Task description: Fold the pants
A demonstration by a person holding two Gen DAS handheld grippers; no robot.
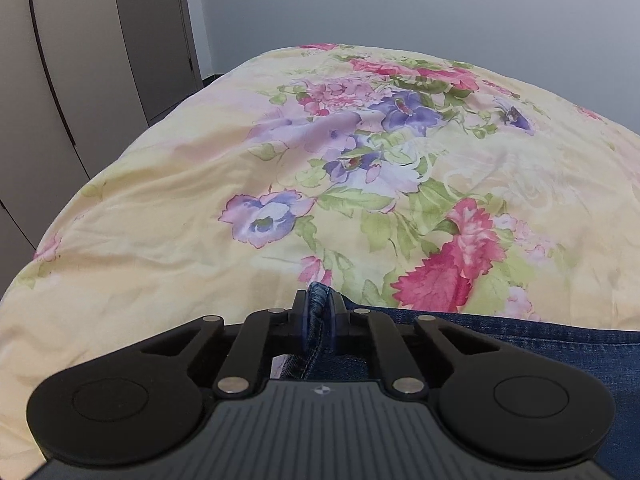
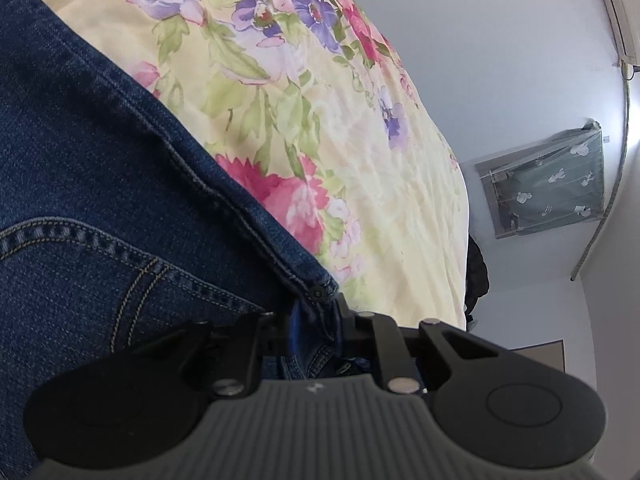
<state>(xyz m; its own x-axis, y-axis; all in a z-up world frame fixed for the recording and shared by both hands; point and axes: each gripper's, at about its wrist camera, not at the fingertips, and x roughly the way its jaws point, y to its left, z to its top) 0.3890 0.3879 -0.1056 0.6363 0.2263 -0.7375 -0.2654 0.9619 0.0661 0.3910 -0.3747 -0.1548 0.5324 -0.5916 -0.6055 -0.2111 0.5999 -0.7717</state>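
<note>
1. I count one pair of pants [image 2: 92, 152]. They are dark blue jeans. I count two grippers, one in each hand.
2. The pants lie on one bed cover [image 1: 168, 216]. It is pale yellow with pink and purple flowers and green leaves.
3. The left gripper [image 1: 319, 312] pinches a stitched edge of the jeans. A fold of blue cloth sticks up between its two black fingers [image 1: 299, 304], and the jaws are pressed close on it.
4. The right gripper [image 2: 316, 312] pinches the jeans too. It holds a corner with a small dark rivet, where a long seam ends. Its jaws are nearly closed on the cloth.
5. In the right wrist view, one curved pocket seam with yellow stitches sits just left of that gripper.
6. In the left wrist view, the jeans reach from the gripper off to the right side of the picture. So their long way runs sideways, from one gripper toward the other. I cannot see the leg ends.
7. In the right wrist view, the long side seam runs from the held corner up to the top left.
8. Ahead of both grippers the cover is bare, with lots of room.
9. The bed's left edge drops off near one grey wardrobe [image 1: 80, 60]. Its far edge meets a plain white wall [image 1: 400, 0].
10. On the right side, the bed edge falls away near one green patterned cloth [image 2: 560, 176] hanging on the wall.
</note>
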